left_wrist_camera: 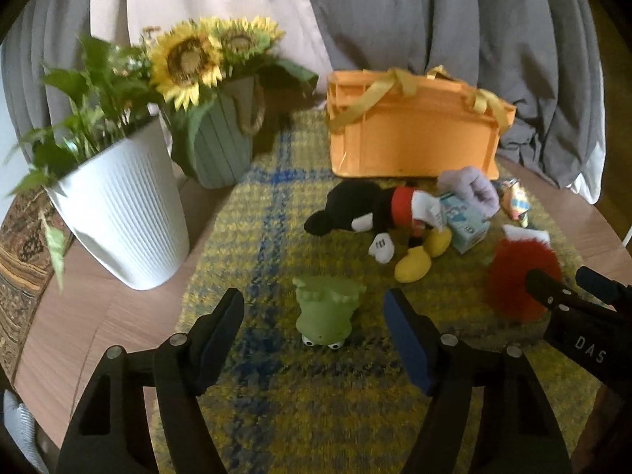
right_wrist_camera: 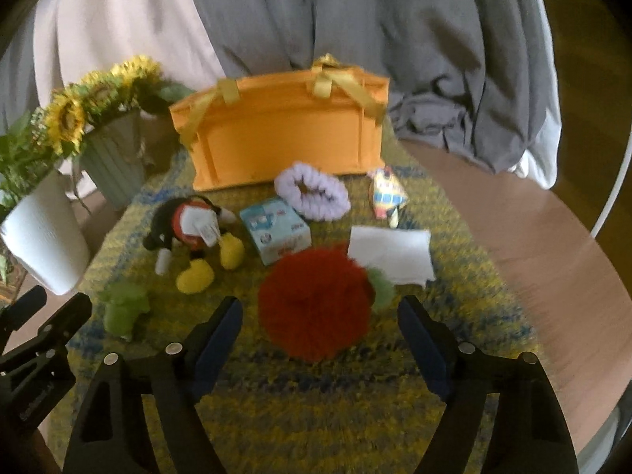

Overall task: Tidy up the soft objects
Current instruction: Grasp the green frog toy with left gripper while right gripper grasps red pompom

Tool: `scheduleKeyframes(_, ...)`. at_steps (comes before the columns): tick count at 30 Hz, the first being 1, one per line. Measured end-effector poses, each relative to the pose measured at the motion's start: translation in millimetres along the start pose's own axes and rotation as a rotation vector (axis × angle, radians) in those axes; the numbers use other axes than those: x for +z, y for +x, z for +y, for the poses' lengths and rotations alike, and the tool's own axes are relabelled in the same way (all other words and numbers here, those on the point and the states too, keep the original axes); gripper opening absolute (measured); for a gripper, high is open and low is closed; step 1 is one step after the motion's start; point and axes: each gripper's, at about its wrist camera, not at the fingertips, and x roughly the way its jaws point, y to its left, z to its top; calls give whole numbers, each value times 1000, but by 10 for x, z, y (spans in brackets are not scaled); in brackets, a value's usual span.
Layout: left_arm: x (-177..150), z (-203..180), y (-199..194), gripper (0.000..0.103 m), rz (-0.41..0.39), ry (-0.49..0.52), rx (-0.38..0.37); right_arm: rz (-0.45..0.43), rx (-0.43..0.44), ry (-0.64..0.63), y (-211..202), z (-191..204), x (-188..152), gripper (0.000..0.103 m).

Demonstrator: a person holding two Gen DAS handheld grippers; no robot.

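Round wooden table (right_wrist_camera: 533, 237) covered in part by a yellow-and-blue woven mat (left_wrist_camera: 276, 205), with grey and pale curtains behind. At the far edge of the mat stands an orange bin (left_wrist_camera: 410, 134) with yellow ribbon handles. To its left are a grey-green ribbed pot of sunflowers (left_wrist_camera: 221, 146) and a white ribbed pot with a leafy plant (left_wrist_camera: 126, 213). Between the bin and the grippers lie a black, red and yellow plush mouse (left_wrist_camera: 379, 213), a small light-blue box (right_wrist_camera: 276, 233) beside it, a lilac scrunchie (right_wrist_camera: 312, 189), a small multicoloured toy (right_wrist_camera: 385, 193) and a folded white cloth (right_wrist_camera: 391, 252).

Left gripper (left_wrist_camera: 314, 316): jaws apart, pads clear of everything. A green frog toy (left_wrist_camera: 326, 312) lies on the mat between and just ahead of the fingertips, eyes towards the camera, untouched.

Right gripper (right_wrist_camera: 320, 322): jaws wide, holding nothing. A red fluffy pompom (right_wrist_camera: 312, 304) lies on the mat between and just ahead of the fingertips, a green tuft at its right edge, the white cloth just behind it. Nothing stands between either gripper and its toy. Each gripper shows at the edge of the other's view.
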Motion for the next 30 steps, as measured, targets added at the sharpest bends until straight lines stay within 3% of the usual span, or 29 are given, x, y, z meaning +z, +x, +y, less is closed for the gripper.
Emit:
scheduleKeyframes(5,11,-16,270,63,85,-6,-27,48,-6,10,240,-6,42,80)
scheduleKeyframes(12,45,-52,526,60,144,-15,-54,99,-4,24,494,-41,121,73)
scheduleKeyframes(19,45,-76,600,44,154,-8,-53,122,-2,-4,595,-16,107,58)
scheduleKeyframes(23,36,-83,564,43,148,-8,-61,114,4,-12,573,-23,82,48)
scheduleKeyframes(30,33,-114,385,43,117,-4,-64,78,17,-30,464,-43,67,43)
